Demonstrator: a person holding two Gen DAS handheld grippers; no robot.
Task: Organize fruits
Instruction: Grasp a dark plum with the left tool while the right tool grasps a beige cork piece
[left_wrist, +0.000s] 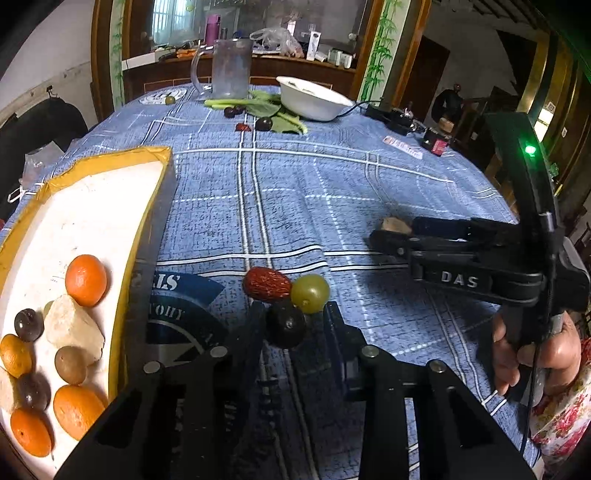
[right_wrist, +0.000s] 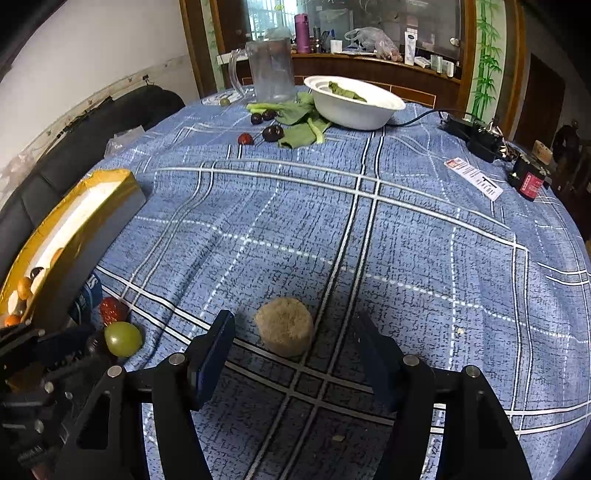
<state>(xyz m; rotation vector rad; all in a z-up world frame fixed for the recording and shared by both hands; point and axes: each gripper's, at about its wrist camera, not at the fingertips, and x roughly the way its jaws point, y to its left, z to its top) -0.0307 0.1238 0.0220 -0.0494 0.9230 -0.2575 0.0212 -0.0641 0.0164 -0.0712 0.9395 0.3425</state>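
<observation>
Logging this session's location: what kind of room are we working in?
Probably a home dining room: a table under a blue checked tablecloth, a wooden sideboard cluttered with bottles, and a dark sofa by the wall.

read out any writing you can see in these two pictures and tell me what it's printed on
"DAS": white letters on the black right gripper seen from the left wrist view.
Partial letters on the dark blue round emblem printed on the blue plaid tablecloth: cut off, not readable as words.
White and red paper card: print too small.
Red label on black box: blurred.
</observation>
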